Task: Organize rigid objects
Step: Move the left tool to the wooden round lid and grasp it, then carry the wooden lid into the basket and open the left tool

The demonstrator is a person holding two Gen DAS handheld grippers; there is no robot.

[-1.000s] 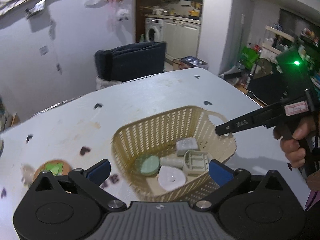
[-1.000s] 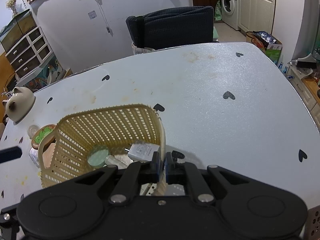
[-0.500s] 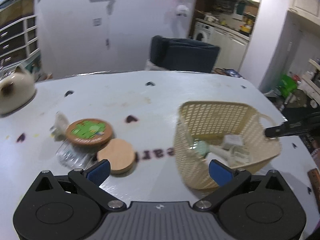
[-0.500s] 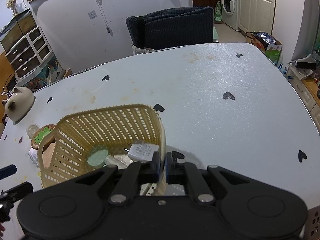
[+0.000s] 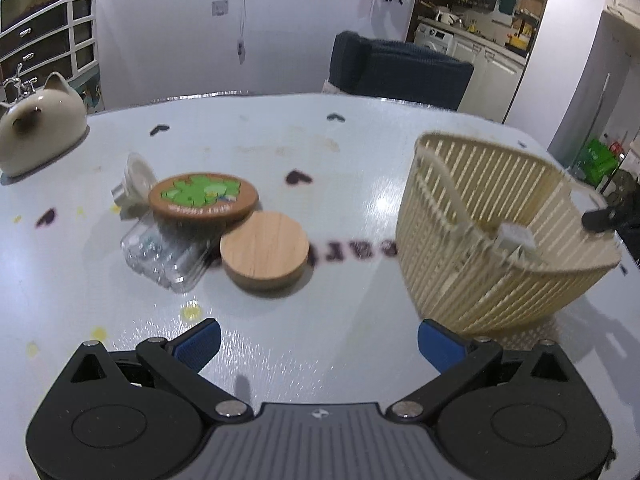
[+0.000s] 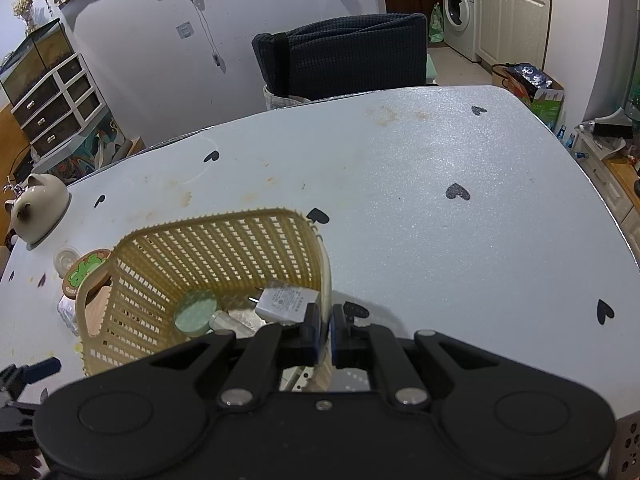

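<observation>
Resting on the white surface (image 6: 420,184), the cream lattice basket (image 6: 208,248) sits at 3 o'clock in the left wrist view and at 8 o'clock in the right wrist view. Its contents, seen from the right wrist camera:

- a white power adapter (image 6: 287,301) leaning against the inner wall nearest the right claw;
- a round pale-green disc (image 6: 197,314) at 9 o'clock from the adapter;
- a whitish cylindrical item (image 6: 226,322), partly hidden, just beside the disc.

The right claw (image 6: 324,330) has its fingers closed together on the basket rim (image 6: 326,276), one finger inside the wall and one outside.

Outside the basket, in the left wrist view:

- a plain wooden round lid (image 5: 265,254) lies flat at 9 o'clock from the basket, apart from it;
- a brown round coaster with a green clover design (image 5: 203,198) sits tilted at 10 o'clock from the lid, its edge overlapping a clear plastic container (image 5: 164,258);
- a small clear round cap (image 5: 134,182) lies just beside the coaster at 9 o'clock.

The left claw (image 5: 318,346) hangs over the surface with its blue-padded fingers (image 5: 198,344) spread wide, holding nothing; the wooden lid lies at 11 o'clock ahead of it.

A beige cat-shaped ceramic pot (image 5: 38,128) stands at the far edge of the surface, well apart from the basket. A dark blue chair (image 6: 344,54) stands beyond the surface at 12 o'clock.
</observation>
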